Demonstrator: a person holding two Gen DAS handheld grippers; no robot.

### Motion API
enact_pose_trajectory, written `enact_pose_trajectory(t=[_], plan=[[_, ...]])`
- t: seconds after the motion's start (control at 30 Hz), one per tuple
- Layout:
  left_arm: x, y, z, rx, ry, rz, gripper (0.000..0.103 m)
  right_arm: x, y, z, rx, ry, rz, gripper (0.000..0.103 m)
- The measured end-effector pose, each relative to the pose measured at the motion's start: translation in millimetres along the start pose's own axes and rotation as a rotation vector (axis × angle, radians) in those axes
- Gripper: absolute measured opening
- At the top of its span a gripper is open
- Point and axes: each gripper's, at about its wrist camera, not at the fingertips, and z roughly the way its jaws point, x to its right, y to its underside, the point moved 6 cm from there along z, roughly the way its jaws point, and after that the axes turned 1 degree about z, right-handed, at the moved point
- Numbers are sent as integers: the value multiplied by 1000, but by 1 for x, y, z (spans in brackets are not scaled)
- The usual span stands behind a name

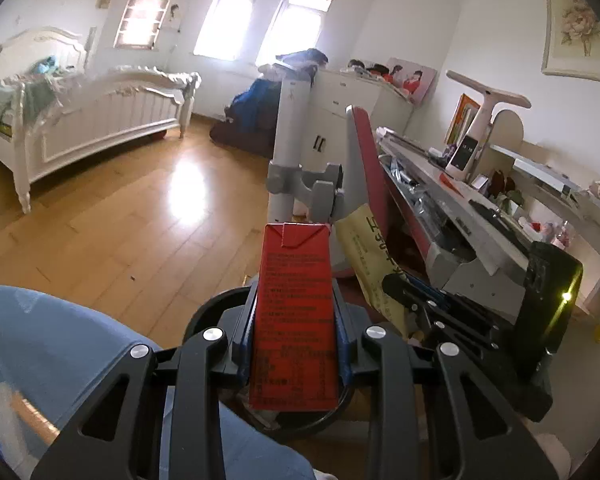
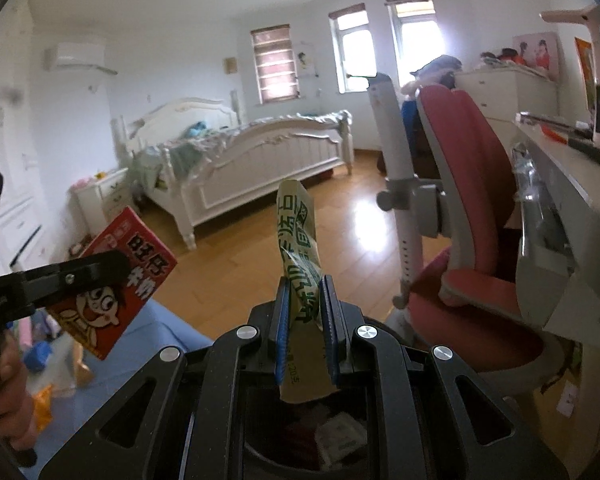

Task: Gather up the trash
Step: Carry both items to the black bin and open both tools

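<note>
Two pieces of trash in hand at once: red rectangular cardboard drink carton clamped upright between the jaws of the left gripper, pale yellow-green crumpled plastic wrapper pinched between the jaws of the right gripper, tail sticking up past the blue pads. Directly beneath both sets of jaws, round black bin with scraps already inside, rim showing under the carton and under the wrapper. Probably the drop step next: best done by bringing each piece squarely over the opening before loosening the grip, carton first or wrapper first but not tangled together, since the two grippers sit close side by side. Worth lowering the light wrapper well inside the rim, as likely to flutter or cling to a pad. Red padded chair and grey counter off to the right of the jaws, wooden floor ahead.
</note>
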Motion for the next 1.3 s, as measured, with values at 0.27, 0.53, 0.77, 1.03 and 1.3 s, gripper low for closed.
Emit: enact_pose_trajectory(t=[0.27,0.53,0.77,1.03,1.3], plan=[[-3,7,32,-60,11,-6,31,8,17,23,-56,21,-1,16],[-11,12,59,-109,14,-30,31,13,30,42,-93,43,-5,16],[-10,10,80,-147,14,-23,33,15,32,48,-112,74,-7,16],[-21,3,61,-97,-45,-42,90,8,32,40,-97,134,-54,71],[-46,9,-11,-54,-131,-84,90,-39,31,30,-105,32,-77,71]])
